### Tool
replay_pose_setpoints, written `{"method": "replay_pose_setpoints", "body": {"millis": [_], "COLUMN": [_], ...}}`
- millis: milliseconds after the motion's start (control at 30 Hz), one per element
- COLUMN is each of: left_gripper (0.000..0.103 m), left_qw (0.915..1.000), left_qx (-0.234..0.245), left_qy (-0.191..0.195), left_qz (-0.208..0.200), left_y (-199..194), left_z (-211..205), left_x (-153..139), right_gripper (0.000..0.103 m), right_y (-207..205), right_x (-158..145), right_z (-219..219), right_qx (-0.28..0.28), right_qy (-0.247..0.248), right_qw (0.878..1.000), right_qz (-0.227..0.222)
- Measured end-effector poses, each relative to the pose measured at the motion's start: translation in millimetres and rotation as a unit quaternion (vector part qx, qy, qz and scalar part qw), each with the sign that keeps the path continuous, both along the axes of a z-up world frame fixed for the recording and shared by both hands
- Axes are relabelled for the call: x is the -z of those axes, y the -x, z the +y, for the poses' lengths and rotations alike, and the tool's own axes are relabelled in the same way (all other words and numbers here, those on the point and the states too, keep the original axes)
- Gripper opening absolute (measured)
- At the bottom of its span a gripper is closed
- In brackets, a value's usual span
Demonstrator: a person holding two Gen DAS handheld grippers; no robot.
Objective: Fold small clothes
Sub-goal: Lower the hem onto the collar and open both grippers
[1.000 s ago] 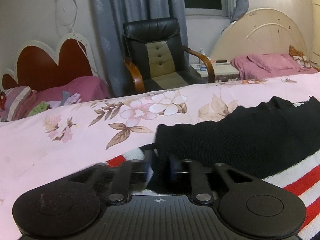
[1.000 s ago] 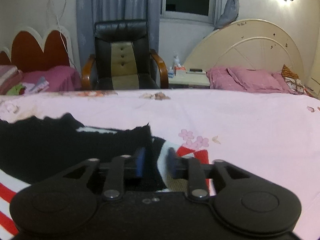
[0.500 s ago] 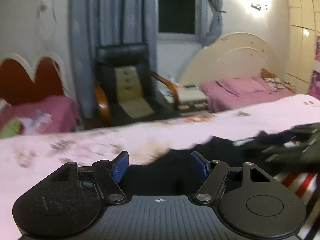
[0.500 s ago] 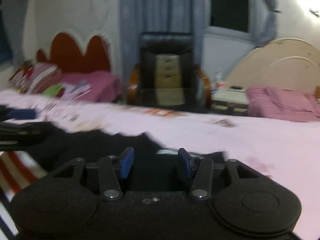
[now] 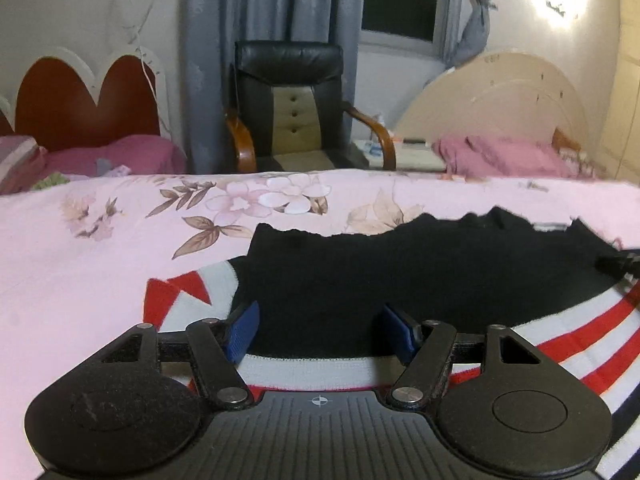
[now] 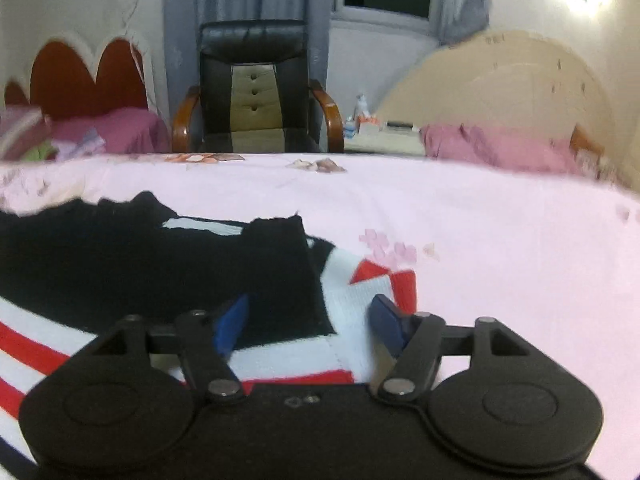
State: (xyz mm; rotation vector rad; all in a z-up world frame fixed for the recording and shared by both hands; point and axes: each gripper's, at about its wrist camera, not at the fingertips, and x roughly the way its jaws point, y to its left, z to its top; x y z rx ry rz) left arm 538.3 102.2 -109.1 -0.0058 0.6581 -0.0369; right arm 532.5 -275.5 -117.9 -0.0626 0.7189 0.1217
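A black knit sweater (image 5: 400,272) with white and red stripes lies folded on the pink floral bedsheet (image 5: 100,280). My left gripper (image 5: 320,330) hovers over its near left part. The blue pads (image 5: 244,330) stand wide apart and press on nothing. A folded striped sleeve end (image 5: 188,292) lies just left of it. In the right wrist view the same sweater (image 6: 160,264) fills the left half. My right gripper (image 6: 308,326) is low over its right edge, jaws opening. Black and white fabric lies below the gap and the pads (image 6: 386,326) are clear of it.
Beyond the bed's far edge stands a black office chair (image 5: 288,104) with wooden arms. A red heart-shaped headboard (image 5: 80,100) is at the left, a cream headboard (image 5: 504,100) and pink pillows (image 5: 500,156) at the right. Bare pink sheet (image 6: 500,240) lies to the sweater's right.
A second ago both grippers were closed on the sweater's folded edge. Both have opened and let go, and the fabric now lies flat. The views swung sideways and came back.
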Motion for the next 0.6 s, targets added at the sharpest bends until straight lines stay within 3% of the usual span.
{"method": "replay_pose_setpoints", "body": {"millis": [67,133,233,367,500,600], "left_gripper": [0.068,0.068,0.068,0.068,0.068,0.069], "left_qw": [0.9998,0.9997,0.9992,0.9987,0.9982,0.9988], "left_qx": [-0.006,-0.015,0.000,0.034,0.053,0.048], "left_qy": [-0.018,-0.020,-0.022,-0.012,-0.010,-0.012], "left_qz": [0.000,-0.004,-0.034,-0.035,-0.026,-0.004], "left_y": [-2.6,6.3,35.1,49.0,53.9,58.2], "left_z": [-8.8,-11.3,-25.4,-56.6,-85.3,-83.8], "left_x": [-1.1,-8.1,-25.9,-27.9,-23.2,-11.8], "right_gripper": [0.064,0.043,0.035,0.034,0.035,0.035], "right_y": [1.7,12.9,39.0,66.0,75.8,75.1], "right_x": [-3.0,-10.7,-28.5,-30.0,-19.3,-9.9], "right_z": [7.5,14.6,26.7,64.7,98.0,111.4], "right_qx": [0.005,0.015,-0.018,-0.103,-0.130,-0.141], "right_qy": [0.010,0.013,-0.012,-0.020,-0.029,-0.008], "right_qw": [1.000,0.999,0.997,0.993,0.991,0.990], "right_qz": [-0.004,-0.031,-0.069,-0.060,-0.033,-0.008]}}
